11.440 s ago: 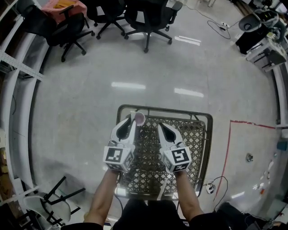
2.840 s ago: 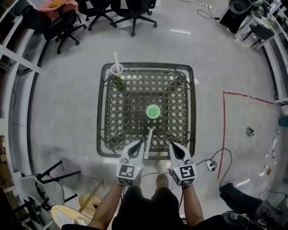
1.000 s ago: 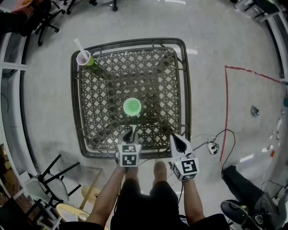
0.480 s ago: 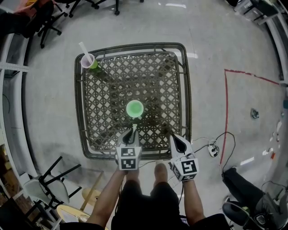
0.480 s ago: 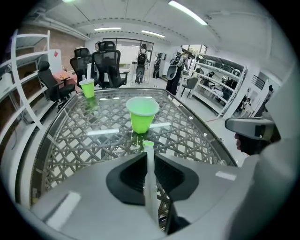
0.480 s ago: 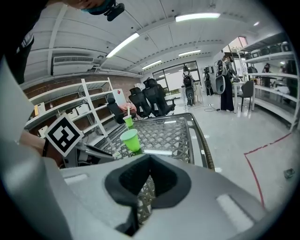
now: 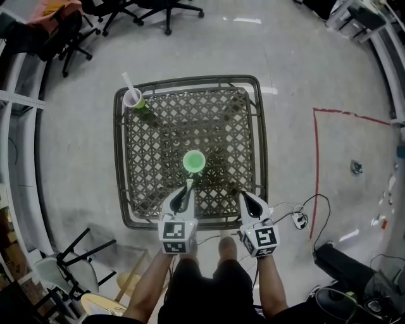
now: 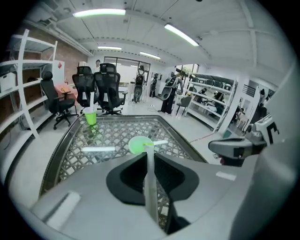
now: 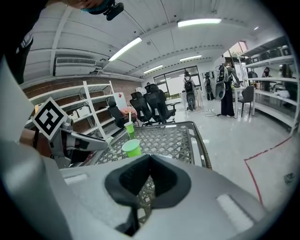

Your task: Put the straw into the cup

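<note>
A green cup (image 7: 193, 161) stands upright near the middle of the lattice-topped table (image 7: 247, 136); it also shows in the left gripper view (image 8: 139, 144) and the right gripper view (image 9: 131, 147). My left gripper (image 7: 185, 193) is shut on a white straw (image 7: 188, 186), which runs up between its jaws (image 8: 150, 187). The straw's tip sits just short of the cup's near rim. To its right, my right gripper (image 7: 244, 198) hangs over the table's near edge with its jaws closed together and nothing in them (image 9: 149, 158).
A second green cup holding a straw (image 7: 133, 98) stands at the table's far left corner. Office chairs (image 7: 171, 7) stand beyond the table. A red tape line (image 7: 314, 164) and a cable with a plug (image 7: 299, 220) lie on the floor at right. A folded chair (image 7: 69, 266) lies at lower left.
My left gripper has lifted with the straw in it, and the straw's tip now reaches closer to the middle cup. The right gripper has risen a little.
</note>
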`<action>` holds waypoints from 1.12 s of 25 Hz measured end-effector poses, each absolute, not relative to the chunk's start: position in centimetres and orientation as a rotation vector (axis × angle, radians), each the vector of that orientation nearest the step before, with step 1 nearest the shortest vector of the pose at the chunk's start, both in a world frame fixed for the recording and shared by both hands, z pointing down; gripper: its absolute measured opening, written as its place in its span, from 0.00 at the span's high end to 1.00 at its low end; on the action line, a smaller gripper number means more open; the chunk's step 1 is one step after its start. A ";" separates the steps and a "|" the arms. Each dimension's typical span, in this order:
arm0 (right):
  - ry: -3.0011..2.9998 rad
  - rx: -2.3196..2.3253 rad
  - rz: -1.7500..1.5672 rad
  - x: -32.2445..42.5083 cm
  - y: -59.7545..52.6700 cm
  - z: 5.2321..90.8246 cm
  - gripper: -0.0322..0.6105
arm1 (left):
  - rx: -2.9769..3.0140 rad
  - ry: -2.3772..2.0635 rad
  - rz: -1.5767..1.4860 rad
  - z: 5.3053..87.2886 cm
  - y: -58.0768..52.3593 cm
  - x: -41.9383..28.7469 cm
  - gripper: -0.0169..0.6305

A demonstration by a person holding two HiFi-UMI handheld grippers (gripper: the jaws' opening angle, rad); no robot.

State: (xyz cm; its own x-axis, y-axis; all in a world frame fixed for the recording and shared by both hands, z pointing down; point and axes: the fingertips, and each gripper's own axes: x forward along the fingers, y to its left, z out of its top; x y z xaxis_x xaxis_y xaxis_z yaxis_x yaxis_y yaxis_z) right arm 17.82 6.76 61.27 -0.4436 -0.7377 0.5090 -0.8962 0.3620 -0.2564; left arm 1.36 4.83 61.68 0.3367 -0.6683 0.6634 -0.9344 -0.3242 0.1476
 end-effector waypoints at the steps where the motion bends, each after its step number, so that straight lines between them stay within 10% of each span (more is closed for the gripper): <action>1: -2.324 1.448 0.725 17.8 6.6 61.1 0.95 | 2.108 -1.414 0.657 60.9 4.5 1.3 0.89; 28: -2.432 1.466 0.648 14.1 0.3 56.2 0.95 | 2.387 -1.569 0.134 49.0 -3.3 1.1 0.89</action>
